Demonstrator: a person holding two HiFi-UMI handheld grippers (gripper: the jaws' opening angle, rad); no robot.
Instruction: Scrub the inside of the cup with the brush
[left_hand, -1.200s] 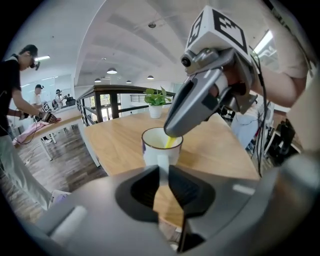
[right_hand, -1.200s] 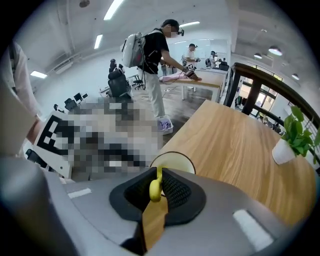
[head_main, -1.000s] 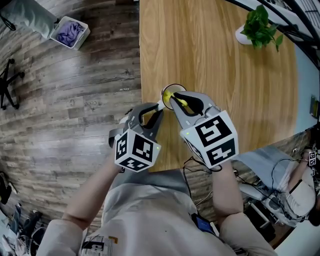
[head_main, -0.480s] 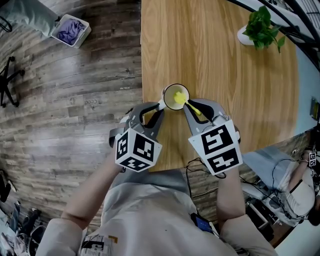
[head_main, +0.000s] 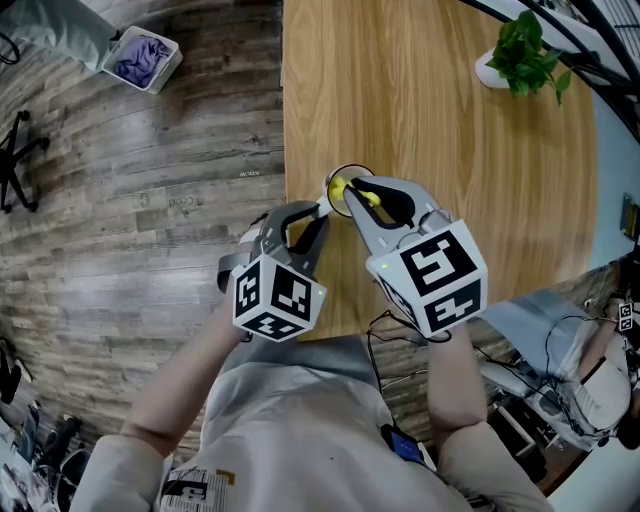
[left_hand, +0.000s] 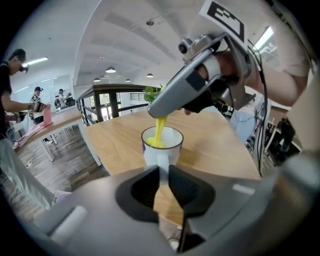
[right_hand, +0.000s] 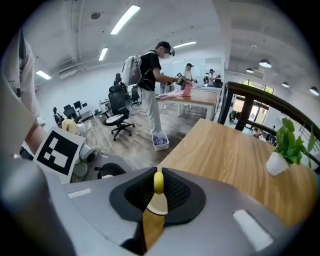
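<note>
My left fingers (left_hand: 142, 187) clamp the cup (left_hand: 161, 147) by its handle. My right fingers (right_hand: 176, 192), just above the cup, grip the brush (left_hand: 159, 130), which slants down into the cup's mouth.

Shows a wooden table (head_main: 440, 130) with a potted plant (head_main: 520, 55) near its far right edge. Left of it, on plank floor (head_main: 150, 260), shows a white bin (head_main: 168, 66) holding purple cloth (head_main: 136, 58) and an office chair base (head_main: 16, 170).
</note>
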